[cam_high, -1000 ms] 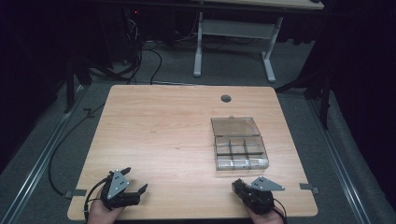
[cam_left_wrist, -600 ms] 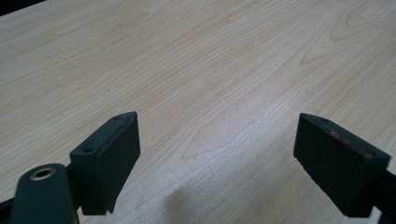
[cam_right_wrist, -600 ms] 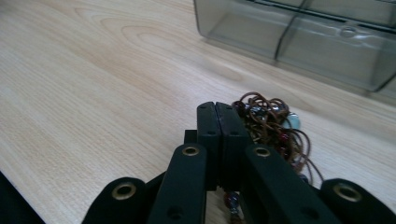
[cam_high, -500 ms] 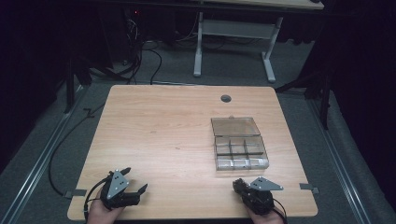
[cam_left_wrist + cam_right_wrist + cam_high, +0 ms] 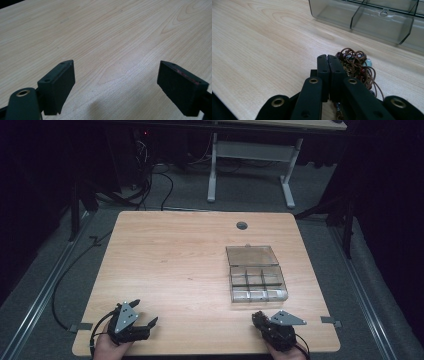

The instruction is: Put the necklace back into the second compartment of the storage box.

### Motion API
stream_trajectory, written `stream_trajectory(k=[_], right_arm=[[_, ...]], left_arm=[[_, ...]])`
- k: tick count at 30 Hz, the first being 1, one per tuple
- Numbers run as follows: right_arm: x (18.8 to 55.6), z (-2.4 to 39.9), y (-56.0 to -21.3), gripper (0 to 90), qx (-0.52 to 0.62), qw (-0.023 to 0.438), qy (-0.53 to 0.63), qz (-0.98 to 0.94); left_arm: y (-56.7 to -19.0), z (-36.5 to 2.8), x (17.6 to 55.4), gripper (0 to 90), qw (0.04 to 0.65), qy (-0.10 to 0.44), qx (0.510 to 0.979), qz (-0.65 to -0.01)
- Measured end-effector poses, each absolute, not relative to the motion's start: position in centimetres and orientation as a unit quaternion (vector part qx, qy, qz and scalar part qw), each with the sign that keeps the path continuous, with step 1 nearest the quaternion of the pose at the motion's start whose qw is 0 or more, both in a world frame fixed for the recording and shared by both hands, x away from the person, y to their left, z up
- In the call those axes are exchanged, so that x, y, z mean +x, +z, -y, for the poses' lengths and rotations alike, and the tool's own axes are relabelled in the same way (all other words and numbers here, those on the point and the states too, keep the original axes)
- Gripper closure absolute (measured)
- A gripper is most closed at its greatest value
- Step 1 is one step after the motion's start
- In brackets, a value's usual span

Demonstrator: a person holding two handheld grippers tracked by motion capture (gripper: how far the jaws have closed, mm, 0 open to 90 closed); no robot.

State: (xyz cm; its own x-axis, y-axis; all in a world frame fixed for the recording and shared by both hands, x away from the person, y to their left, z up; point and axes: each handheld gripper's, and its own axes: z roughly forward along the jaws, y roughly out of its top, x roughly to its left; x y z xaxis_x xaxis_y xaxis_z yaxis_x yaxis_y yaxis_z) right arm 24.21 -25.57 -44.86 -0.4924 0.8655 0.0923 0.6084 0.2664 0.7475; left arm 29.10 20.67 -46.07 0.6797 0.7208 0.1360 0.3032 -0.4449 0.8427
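A clear plastic compartment box (image 5: 258, 286) lies on the right half of the wooden table (image 5: 170, 255), its lid (image 5: 251, 255) folded open on the far side. My right gripper (image 5: 258, 316) rests near the front edge just in front of the box, jaws shut flush together (image 5: 327, 57). A tangle of brown cord with beads (image 5: 357, 63) lies against the right side of those jaws; no cord shows between the tips. The box's front wall (image 5: 382, 23) stands just beyond it. My left gripper (image 5: 146, 312) sits at the front left, open (image 5: 116, 64) over bare wood.
A round cable hole (image 5: 242, 225) marks the table's far edge. Beyond the table stand a white desk frame (image 5: 250, 165) and cables on grey carpet. A black cable (image 5: 70, 270) trails off the table's left side.
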Motion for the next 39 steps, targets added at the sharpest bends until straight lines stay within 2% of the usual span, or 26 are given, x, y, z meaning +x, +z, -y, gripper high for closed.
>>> stream_trajectory(k=[5, 15, 20, 21, 24, 32, 35, 39], right_arm=[[23.1, 25.6, -45.0, 89.4, 0.474, 0.163, 0.375, -0.780], [23.0, 27.0, -45.2, 89.0, 0.495, 0.168, 0.371, -0.768], [22.5, 27.9, -43.8, 88.2, 0.496, 0.198, 0.398, -0.746], [22.4, 28.8, -43.3, 87.8, 0.505, 0.219, 0.404, -0.731], [22.6, 30.2, -43.3, 87.8, 0.527, 0.232, 0.402, -0.712], [23.4, 31.1, -44.6, 86.0, 0.557, 0.228, 0.377, -0.704], [23.8, 30.6, -44.4, 80.1, 0.572, 0.222, 0.363, -0.701], [24.1, 30.3, -43.9, 78.7, 0.576, 0.221, 0.357, -0.702]], left_arm=[[-46.1, -20.7, 29.1, 15.2, 0.421, 0.245, 0.815, -0.314], [-46.1, -20.7, 29.2, 15.2, 0.422, 0.244, 0.815, -0.314], [-46.1, -20.8, 29.2, 15.2, 0.426, 0.243, 0.812, -0.317], [-46.1, -20.8, 29.2, 15.2, 0.426, 0.243, 0.812, -0.317], [-46.1, -20.7, 29.1, 15.2, 0.425, 0.244, 0.813, -0.315], [-46.0, -20.8, 29.1, 15.1, 0.427, 0.246, 0.810, -0.318], [-46.0, -20.9, 29.1, 15.0, 0.432, 0.248, 0.806, -0.319], [-46.0, -21.0, 29.1, 14.7, 0.433, 0.246, 0.806, -0.321]])
